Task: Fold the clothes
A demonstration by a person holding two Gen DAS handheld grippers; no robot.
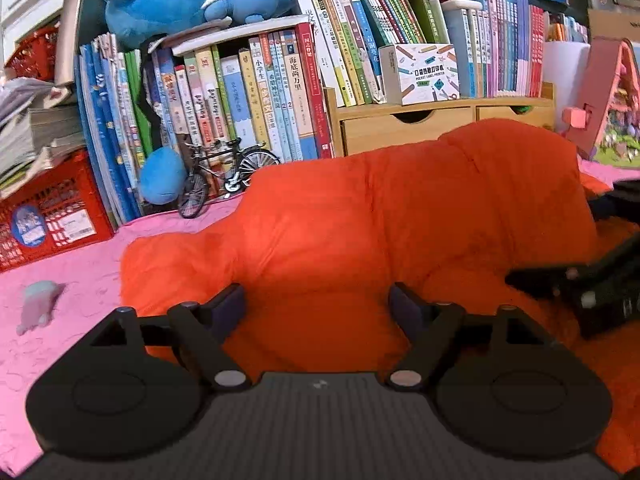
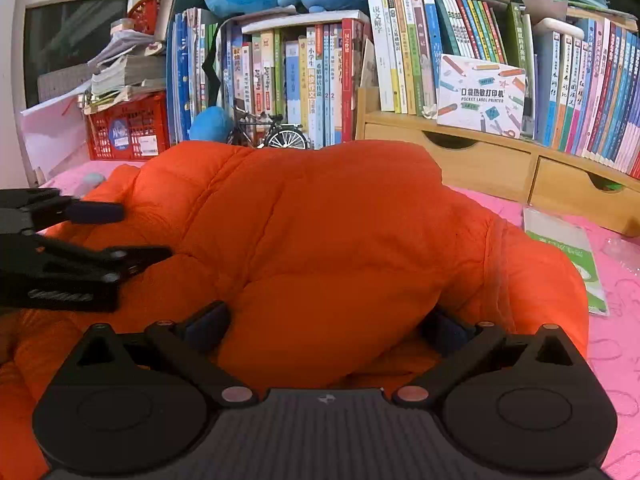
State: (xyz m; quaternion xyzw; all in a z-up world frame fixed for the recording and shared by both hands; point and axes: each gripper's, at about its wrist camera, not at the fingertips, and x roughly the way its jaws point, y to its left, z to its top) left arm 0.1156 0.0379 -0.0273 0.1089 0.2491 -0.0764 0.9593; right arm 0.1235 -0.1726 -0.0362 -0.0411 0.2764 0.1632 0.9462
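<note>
A puffy orange down jacket (image 1: 400, 208) lies bunched on a pink bed cover (image 1: 60, 264). My left gripper (image 1: 318, 304) hovers at the jacket's near edge, its jaws wide apart, with cloth under them and the pads free. From the right wrist view, the jacket (image 2: 320, 220) bulges up between the fingers of my right gripper (image 2: 326, 326). Those jaws stand at their widest, and the right fingertip (image 2: 444, 330) is half buried in a fold. Each gripper shows in the other's view: the right gripper (image 1: 552, 244) at the right edge, the left gripper (image 2: 138, 234) at the left, open.
Behind the jacket stand rows of books, a wooden drawer shelf (image 1: 400, 128), a toy bicycle (image 1: 224, 180) and a red crate (image 1: 48, 216). A small pale toy (image 1: 38, 308) lies on the cover at the left. A green and white booklet (image 2: 568, 256) lies to the right.
</note>
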